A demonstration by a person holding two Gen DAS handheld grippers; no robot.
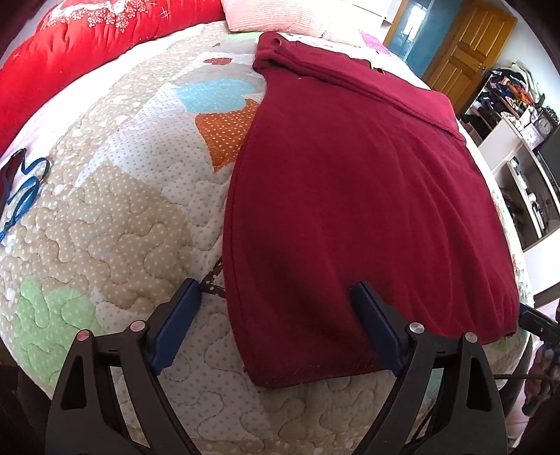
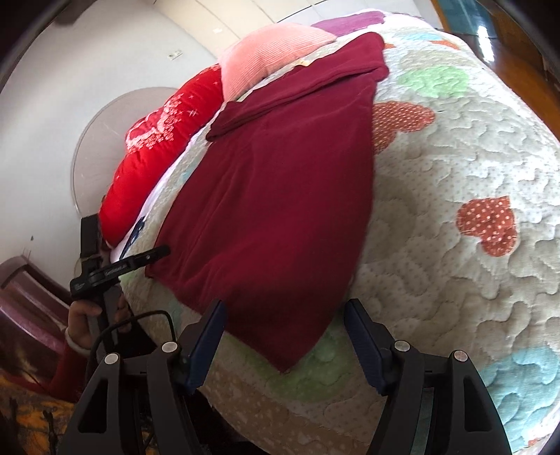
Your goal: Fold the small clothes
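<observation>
A dark red garment [image 1: 357, 196] lies flat on the quilted bed, its far part folded over into a band across the top. It also shows in the right wrist view [image 2: 276, 210]. My left gripper [image 1: 276, 294] is open, its jaws straddling the garment's near left corner, with the right finger over the cloth. My right gripper [image 2: 283, 311] is open, its jaws on either side of the garment's near right corner. The left gripper's body [image 2: 115, 269] shows at the garment's other near corner.
The patchwork quilt [image 1: 122, 217] covers the bed. A red duvet [image 1: 70, 52] and a pink pillow [image 1: 273, 14] lie at the head. A blue strap [image 1: 24, 189] lies at the left. Shelves [image 1: 518, 147] and a wooden door [image 1: 469, 52] stand beyond the bed.
</observation>
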